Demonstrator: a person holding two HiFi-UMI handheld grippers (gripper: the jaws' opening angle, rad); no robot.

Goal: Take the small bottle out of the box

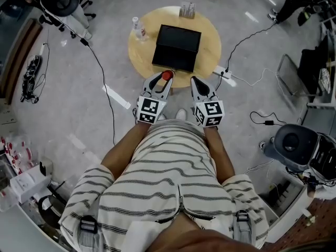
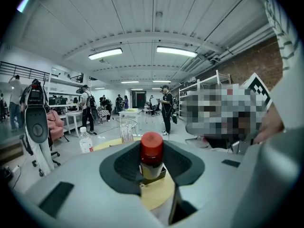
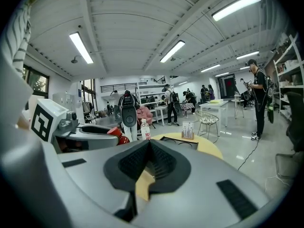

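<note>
The small bottle (image 1: 167,75), with a red cap and pale body, stands upright between the pads of my left gripper (image 1: 164,79), which is shut on it at the near edge of the round wooden table (image 1: 137,56). In the left gripper view the bottle (image 2: 152,156) fills the gap between the dark pads of the left gripper (image 2: 152,167). The black box (image 1: 177,47) lies in the middle of the table, just beyond both grippers. My right gripper (image 1: 198,82) is beside the left one, shut with nothing in it; the right gripper (image 3: 149,146) shows its pads meeting.
A clear water bottle (image 1: 138,29) stands at the table's left edge and a small card holder (image 1: 187,9) at its far edge. A power strip (image 1: 223,74) and cables lie on the floor to the right. People stand far off in the room.
</note>
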